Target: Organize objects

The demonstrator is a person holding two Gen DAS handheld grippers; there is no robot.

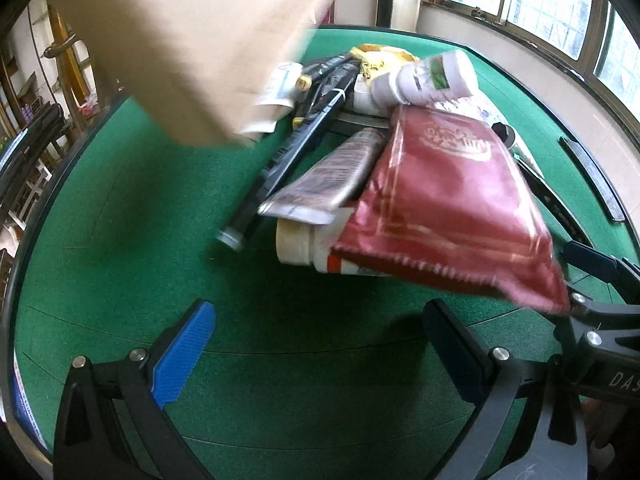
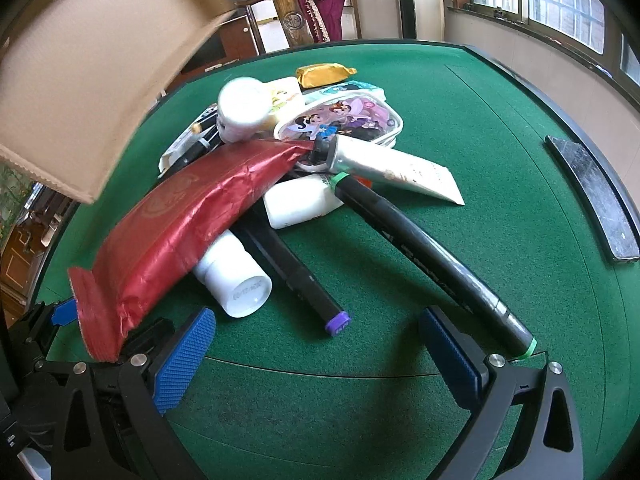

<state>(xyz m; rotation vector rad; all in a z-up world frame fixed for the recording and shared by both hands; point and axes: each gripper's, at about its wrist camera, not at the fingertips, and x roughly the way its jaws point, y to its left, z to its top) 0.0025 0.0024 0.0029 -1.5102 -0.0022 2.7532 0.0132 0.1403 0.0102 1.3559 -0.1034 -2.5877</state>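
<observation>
Lying heaped on the green counter, the pile of objects is sitting just ahead of both claws, with the red foil packet draping over a white bottle and reaching down toward the left claw. The left claw is hanging released and empty above bare felt, while the right claw is likewise gaping wide with nothing between its blue pads, a purple-capped marker and a green-capped marker pointing toward it. A blurred cardboard box is hanging above the pile's left side.
</observation>
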